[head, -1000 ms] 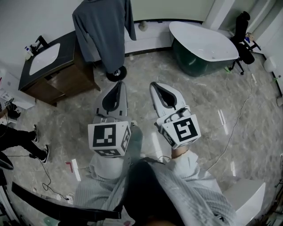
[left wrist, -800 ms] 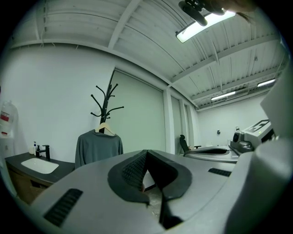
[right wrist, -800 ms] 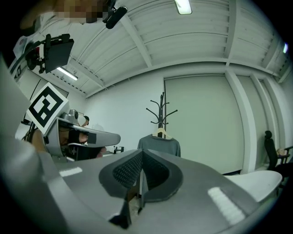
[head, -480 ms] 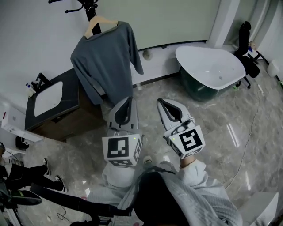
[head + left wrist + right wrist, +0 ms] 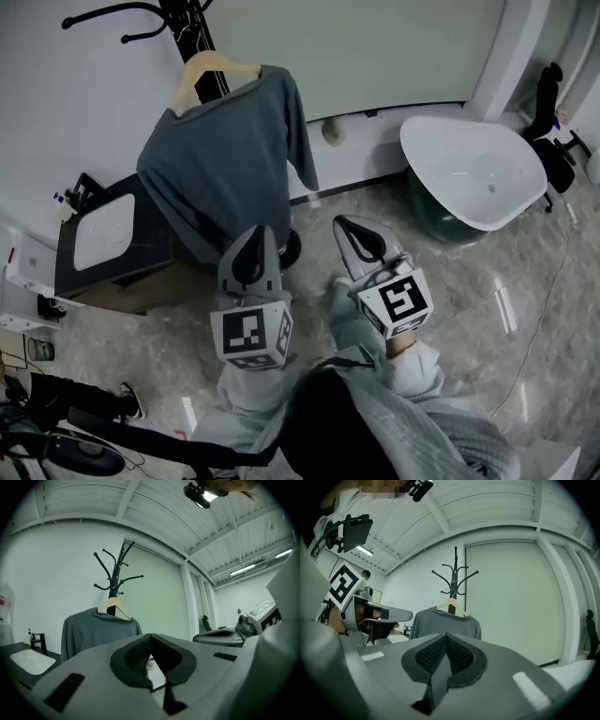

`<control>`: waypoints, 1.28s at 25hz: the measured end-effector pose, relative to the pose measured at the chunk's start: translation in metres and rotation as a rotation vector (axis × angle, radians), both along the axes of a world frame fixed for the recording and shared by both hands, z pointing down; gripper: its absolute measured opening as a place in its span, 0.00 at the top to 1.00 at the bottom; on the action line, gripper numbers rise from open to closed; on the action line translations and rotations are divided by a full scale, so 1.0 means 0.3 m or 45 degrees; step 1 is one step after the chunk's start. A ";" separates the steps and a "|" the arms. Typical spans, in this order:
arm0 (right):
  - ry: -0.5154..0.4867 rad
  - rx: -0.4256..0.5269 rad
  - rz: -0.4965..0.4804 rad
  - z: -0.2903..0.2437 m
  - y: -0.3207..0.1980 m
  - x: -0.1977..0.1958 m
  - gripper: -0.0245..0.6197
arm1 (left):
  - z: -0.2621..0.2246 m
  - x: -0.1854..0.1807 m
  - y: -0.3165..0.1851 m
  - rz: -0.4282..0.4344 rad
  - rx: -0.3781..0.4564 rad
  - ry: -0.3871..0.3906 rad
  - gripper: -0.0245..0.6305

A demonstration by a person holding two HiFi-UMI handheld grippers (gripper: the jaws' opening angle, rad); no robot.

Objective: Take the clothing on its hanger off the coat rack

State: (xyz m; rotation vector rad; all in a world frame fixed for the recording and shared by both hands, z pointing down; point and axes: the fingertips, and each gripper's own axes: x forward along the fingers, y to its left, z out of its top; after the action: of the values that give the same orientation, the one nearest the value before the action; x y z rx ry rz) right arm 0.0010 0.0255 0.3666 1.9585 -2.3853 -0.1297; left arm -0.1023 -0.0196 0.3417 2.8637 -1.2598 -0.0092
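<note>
A: Grippers?
B: L gripper (image 5: 253, 236) & R gripper (image 5: 350, 226) both clenched tight, nothing btwn jaws, side by side.
A: Clothing?
B: The grey sweater (image 5: 220, 159) is on wooden hanger (image 5: 211, 66), hanging on black coat rack (image 5: 187, 23), ahead of both, beside sink cabinet (image 5: 103, 274).

Head camera peers steeply down past the left gripper (image 5: 259, 231) and right gripper (image 5: 340, 223) to the floor (image 5: 525, 309). Each gripper camera sits close behind its own jaws, looking level. All three catch the coat rack (image 5: 195, 33) and grey sweater (image 5: 220, 159) ahead.
</note>
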 end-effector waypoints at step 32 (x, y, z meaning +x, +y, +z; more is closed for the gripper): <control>0.021 0.230 -1.012 -0.383 -1.171 0.231 0.96 | -0.415 -0.046 -0.831 -0.323 0.246 0.016 0.96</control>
State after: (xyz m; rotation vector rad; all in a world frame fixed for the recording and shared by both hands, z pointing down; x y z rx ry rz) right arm 0.0702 -0.3257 0.2516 0.9209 -3.0654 -0.3929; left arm -0.1161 -0.2688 0.2171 2.8259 -1.6979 -0.1599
